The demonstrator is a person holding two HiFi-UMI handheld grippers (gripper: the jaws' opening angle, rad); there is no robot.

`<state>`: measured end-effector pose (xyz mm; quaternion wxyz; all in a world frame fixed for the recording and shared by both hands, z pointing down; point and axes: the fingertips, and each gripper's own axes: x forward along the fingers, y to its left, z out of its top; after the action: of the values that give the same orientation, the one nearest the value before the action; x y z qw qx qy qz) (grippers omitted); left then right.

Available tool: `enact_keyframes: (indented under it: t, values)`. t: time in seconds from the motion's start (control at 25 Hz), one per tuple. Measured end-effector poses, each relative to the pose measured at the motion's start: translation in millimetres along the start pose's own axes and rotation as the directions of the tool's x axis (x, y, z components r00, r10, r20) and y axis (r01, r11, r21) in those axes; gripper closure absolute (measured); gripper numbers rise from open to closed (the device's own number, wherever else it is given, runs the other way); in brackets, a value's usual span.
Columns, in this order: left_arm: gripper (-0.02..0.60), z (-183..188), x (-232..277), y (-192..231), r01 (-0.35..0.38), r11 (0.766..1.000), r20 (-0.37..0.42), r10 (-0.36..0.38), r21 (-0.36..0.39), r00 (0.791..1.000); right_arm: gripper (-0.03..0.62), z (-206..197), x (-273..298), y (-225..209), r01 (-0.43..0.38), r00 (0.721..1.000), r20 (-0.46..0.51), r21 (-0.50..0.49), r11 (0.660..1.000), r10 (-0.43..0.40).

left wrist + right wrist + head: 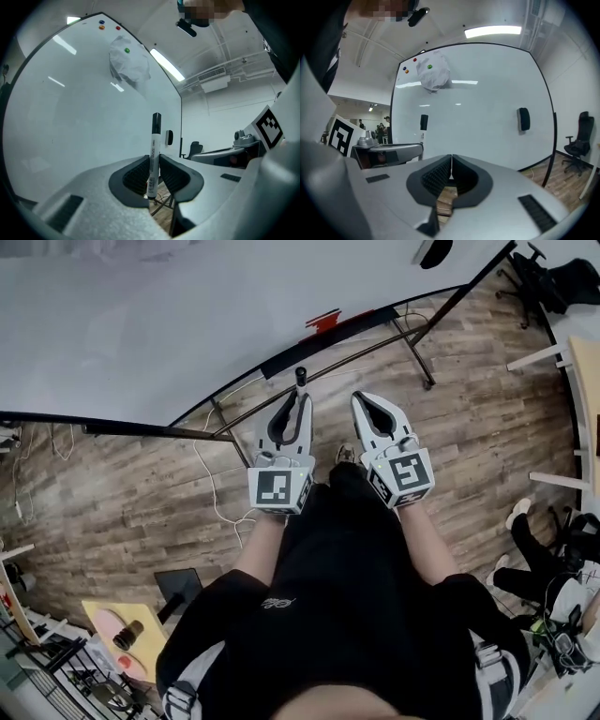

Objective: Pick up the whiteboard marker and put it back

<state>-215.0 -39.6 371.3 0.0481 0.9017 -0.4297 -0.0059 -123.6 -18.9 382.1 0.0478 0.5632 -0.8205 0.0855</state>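
The whiteboard marker point(153, 154), white with a black cap, stands upright between the jaws of my left gripper point(154, 159), which is shut on its lower half. In the head view the marker's cap point(301, 377) sticks out past the left gripper point(297, 397), close to the lower edge of the whiteboard point(141, 324). My right gripper point(362, 399) is beside it on the right, level with it. In the right gripper view its jaws point(451, 158) are pressed together with nothing between them, and the marker point(423, 124) shows at the left.
The whiteboard point(478, 103) carries a black eraser point(523, 118), coloured magnets point(101, 24) and a crumpled white sheet point(129, 65). Its black stand legs point(412, 343) and white cables point(211, 474) spread over the wooden floor. An office chair point(539, 273) is far right, a yellow table point(127, 634) near left.
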Motion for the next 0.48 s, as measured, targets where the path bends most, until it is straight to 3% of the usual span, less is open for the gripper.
enact_keyframes:
  t: [0.24,0.48]
  values:
    - [0.512,-7.9,14.1,-24.2,0.064,0.998,-0.01,-0.064,-0.01,0.998,0.591,-7.1,-19.7,-22.1,0.074,0.997,-0.005,0.002,0.997,-0.074]
    - [0.512,-7.7,57.6,-57.2,0.129,0.992,-0.025,-0.129,0.012,0.991,0.591,-0.5,-31.6,-73.3,0.141,0.99,0.013,0.011,0.99,-0.142]
